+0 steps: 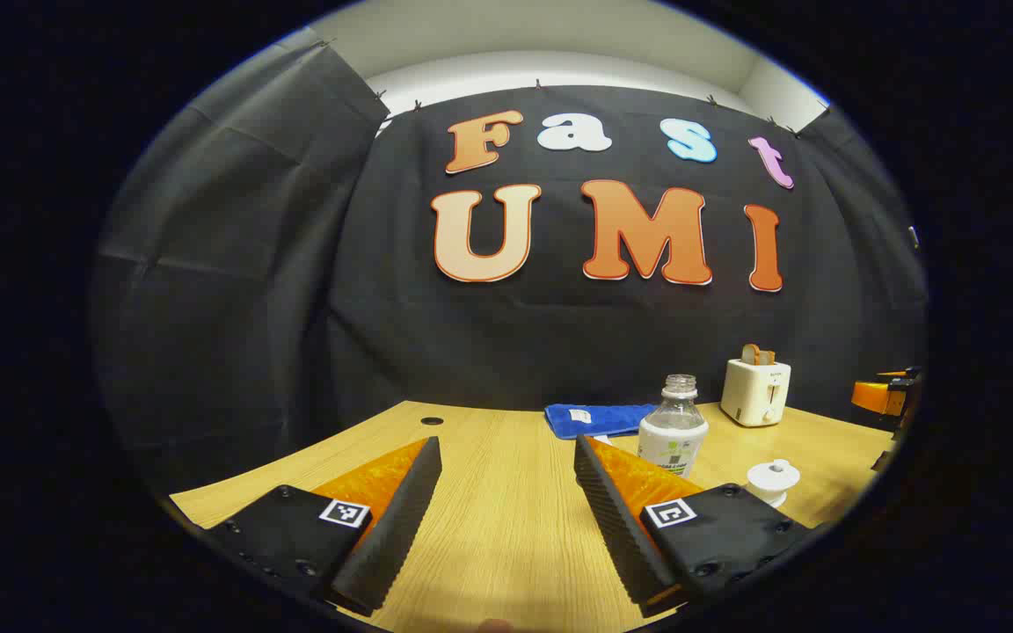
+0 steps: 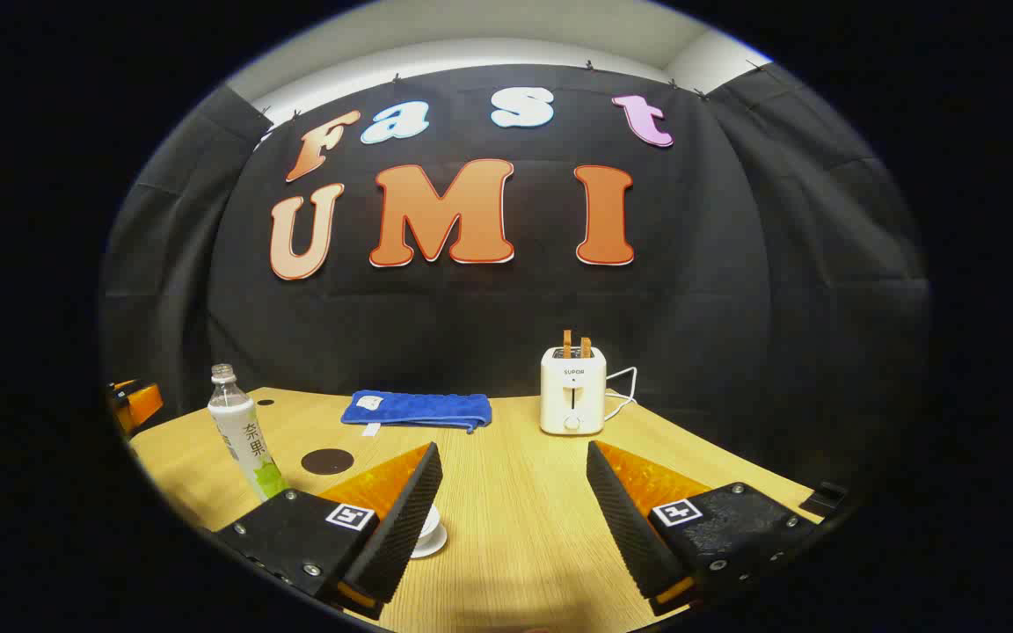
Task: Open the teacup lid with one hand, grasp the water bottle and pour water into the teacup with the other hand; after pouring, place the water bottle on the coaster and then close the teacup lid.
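A: What stands at the back of the tabletop (image 2: 506,492)?

B: In the right gripper view the toaster (image 2: 572,390) stands upright near the booth wall, with the folded towel (image 2: 417,410) lying to its left, well apart from it.

A: And nearer?

B: The water bottle (image 2: 243,431) stands upright at the left, before the towel. The coaster (image 2: 327,461) lies flat just right of the bottle. The teacup (image 2: 429,527), lid on, sits nearest, partly hidden behind one finger.

A: From the other side?

B: In the left gripper view the bottle stands before the towel, the toaster right of both, and the teacup right of the bottle, closer in.
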`<control>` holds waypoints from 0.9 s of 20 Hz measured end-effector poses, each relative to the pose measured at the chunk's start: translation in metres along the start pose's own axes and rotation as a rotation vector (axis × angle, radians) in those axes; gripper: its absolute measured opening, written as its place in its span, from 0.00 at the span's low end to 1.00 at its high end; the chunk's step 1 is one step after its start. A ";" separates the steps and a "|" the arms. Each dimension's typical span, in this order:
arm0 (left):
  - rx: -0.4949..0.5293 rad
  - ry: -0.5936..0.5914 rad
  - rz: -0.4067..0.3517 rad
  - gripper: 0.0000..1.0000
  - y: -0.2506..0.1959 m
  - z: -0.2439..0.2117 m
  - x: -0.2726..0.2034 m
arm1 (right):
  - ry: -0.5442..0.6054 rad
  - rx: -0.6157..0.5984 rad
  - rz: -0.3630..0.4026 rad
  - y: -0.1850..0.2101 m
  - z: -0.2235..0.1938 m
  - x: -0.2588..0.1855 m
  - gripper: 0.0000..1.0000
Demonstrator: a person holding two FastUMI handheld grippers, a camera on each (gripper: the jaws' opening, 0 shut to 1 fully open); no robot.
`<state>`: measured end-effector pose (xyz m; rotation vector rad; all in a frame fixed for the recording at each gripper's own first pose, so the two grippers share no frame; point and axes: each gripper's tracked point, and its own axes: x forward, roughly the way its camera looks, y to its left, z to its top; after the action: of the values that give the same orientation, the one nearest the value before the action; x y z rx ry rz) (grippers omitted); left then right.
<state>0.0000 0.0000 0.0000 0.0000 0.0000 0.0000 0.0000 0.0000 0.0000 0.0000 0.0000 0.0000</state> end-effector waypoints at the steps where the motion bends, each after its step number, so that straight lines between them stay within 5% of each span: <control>1: 0.001 0.003 -0.001 0.98 0.000 -0.002 0.000 | 0.003 -0.007 0.002 0.001 -0.001 0.000 0.99; 18: 0.015 0.019 -0.024 0.97 -0.005 -0.008 0.000 | 0.033 -0.027 0.021 0.009 -0.009 0.002 0.99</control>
<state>0.0000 -0.0049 -0.0081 0.0154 0.0187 -0.0244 0.0024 0.0085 -0.0094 -0.0267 0.0327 0.0212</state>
